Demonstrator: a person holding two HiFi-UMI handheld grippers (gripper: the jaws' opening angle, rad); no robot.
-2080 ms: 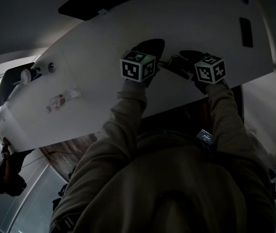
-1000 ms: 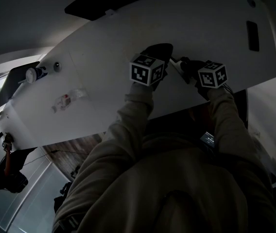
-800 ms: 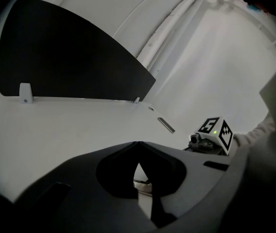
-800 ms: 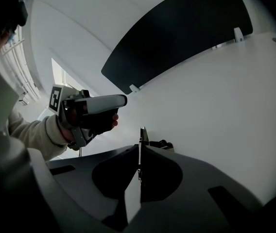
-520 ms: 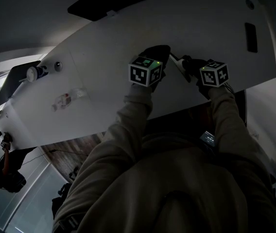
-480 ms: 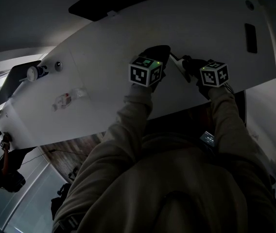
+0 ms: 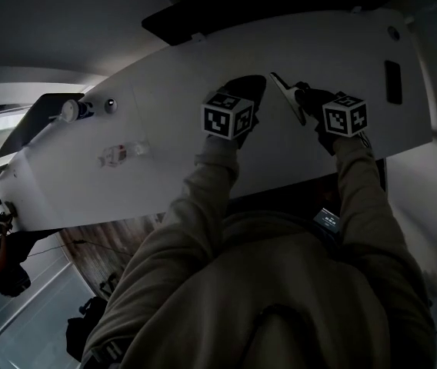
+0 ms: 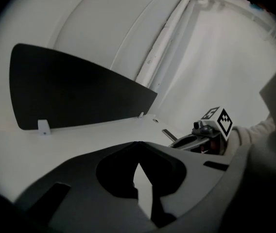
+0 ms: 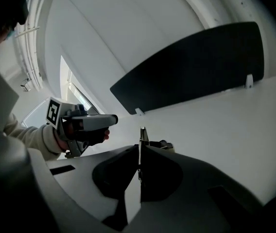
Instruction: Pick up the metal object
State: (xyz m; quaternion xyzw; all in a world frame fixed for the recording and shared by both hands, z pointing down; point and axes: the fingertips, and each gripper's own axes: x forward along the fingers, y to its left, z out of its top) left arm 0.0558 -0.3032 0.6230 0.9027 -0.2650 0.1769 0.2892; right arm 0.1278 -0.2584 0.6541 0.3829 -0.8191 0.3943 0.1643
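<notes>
The metal object (image 7: 286, 95) is a thin flat strip, held above the white table (image 7: 172, 106) with my right gripper (image 7: 305, 98) shut on it. In the right gripper view the metal object (image 9: 142, 133) stands edge-on between the closed jaws and sticks out past the tips of the right gripper (image 9: 139, 148). My left gripper (image 7: 253, 84) hovers just to its left, its jaws together with nothing in them. In the left gripper view the left gripper (image 8: 137, 144) has its tips meeting over bare table. Each gripper shows in the other's view: the right gripper (image 8: 196, 139) and the left gripper (image 9: 112, 120).
At the table's left end stand a small bottle (image 7: 71, 111) and a round knob (image 7: 111, 104), with a clear plastic packet (image 7: 123, 153) nearer me. A dark slot (image 7: 391, 81) and a small hole (image 7: 391, 32) lie at the right. A dark panel (image 7: 265, 6) lines the far edge.
Both grippers have risen and moved away from me over the table. The metal strip has come up off the surface in the right gripper's jaws.
</notes>
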